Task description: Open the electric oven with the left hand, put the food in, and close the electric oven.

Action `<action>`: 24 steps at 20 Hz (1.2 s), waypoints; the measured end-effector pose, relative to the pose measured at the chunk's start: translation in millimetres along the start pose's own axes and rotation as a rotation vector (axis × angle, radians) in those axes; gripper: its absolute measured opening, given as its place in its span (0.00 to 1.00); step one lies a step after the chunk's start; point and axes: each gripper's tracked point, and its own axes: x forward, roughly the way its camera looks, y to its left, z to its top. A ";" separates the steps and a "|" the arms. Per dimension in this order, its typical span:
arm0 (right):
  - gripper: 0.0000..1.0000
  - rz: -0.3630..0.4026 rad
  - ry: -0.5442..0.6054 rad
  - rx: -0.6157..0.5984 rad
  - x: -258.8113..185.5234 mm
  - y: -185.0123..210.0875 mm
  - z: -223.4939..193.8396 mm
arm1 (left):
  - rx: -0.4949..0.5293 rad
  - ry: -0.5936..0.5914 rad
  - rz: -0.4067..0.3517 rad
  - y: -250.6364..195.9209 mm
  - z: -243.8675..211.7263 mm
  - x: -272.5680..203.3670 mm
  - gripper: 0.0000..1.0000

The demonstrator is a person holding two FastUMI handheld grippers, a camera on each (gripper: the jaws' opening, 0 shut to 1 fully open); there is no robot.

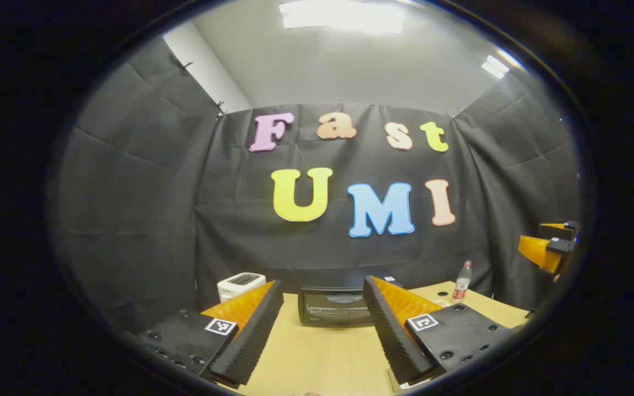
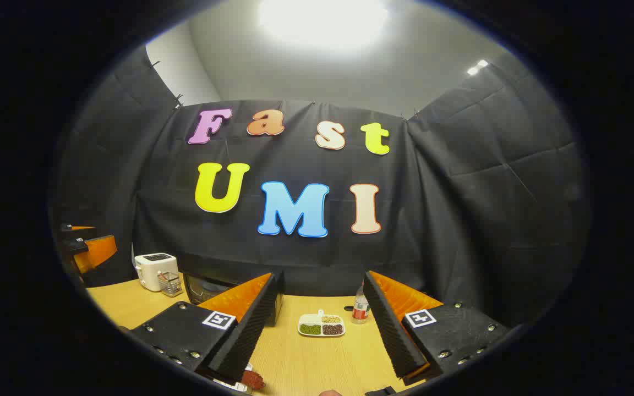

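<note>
Table (image 1: 322, 352) looked like smooth light wood, matt. Oven (image 1: 334, 306) had a glossy dark glass door. Toaster (image 2: 155, 269) was glossy white plastic.

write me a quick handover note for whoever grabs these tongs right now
Left tongs: open, empty, raised above the table, aimed at the oven.
Right tongs: open, empty, aimed at the divided food tray.
Oven stands at the back of the table with its door shut; the toaster is to its left, the bottle beside the tray.
Done: nothing yet.
Left: open the oven with the left tongs, put the food in, close the door.
</note>
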 end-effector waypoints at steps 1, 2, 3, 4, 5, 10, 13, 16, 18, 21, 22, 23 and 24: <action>0.96 0.003 0.000 -0.004 1.2 -2.0 0.3 | -0.001 -0.003 0.000 -3.8 1.9 0.4 0.91; 0.96 0.007 0.001 -0.005 0.9 -3.2 0.1 | -0.003 -0.001 0.002 -4.7 1.1 -0.1 0.91; 0.96 0.012 0.001 -0.005 1.9 -4.3 -1.0 | -0.004 0.001 0.006 -6.2 0.9 -0.6 0.91; 0.96 0.016 0.002 -0.006 2.6 -5.5 -1.8 | -0.005 0.004 0.009 -7.3 -0.1 -0.3 0.91; 0.96 0.019 0.004 -0.004 3.7 -7.2 -3.3 | -0.005 0.007 0.012 -9.6 -0.6 -0.5 0.91; 0.96 0.039 0.004 -0.010 8.9 -15.0 -7.4 | 0.012 0.002 0.038 -17.3 0.9 -1.8 0.97; 0.96 0.061 0.003 -0.010 12.6 -16.8 -11.8 | 0.020 0.000 0.051 -25.3 0.2 0.7 1.00; 0.96 0.090 0.005 -0.004 15.8 -16.8 -17.9 | 0.038 -0.012 0.067 -30.1 -1.3 13.8 1.00; 0.96 0.093 0.015 -0.009 18.2 -17.9 -23.1 | 0.045 -0.006 0.071 -31.2 -7.5 27.8 1.00; 0.96 0.087 0.021 -0.001 24.5 -14.1 -26.2 | 0.027 -0.001 0.044 -34.2 -15.5 62.2 1.00; 0.96 0.080 0.017 0.002 28.0 -12.0 -25.3 | 0.025 -0.004 0.035 -33.6 -18.3 76.3 1.00; 0.96 0.064 0.017 0.002 32.7 -12.4 -25.6 | 0.023 -0.007 0.024 -33.0 -21.1 91.0 0.97; 0.96 0.047 0.028 0.004 37.9 -12.8 -25.6 | 0.021 -0.003 0.009 -34.5 -26.7 106.6 1.00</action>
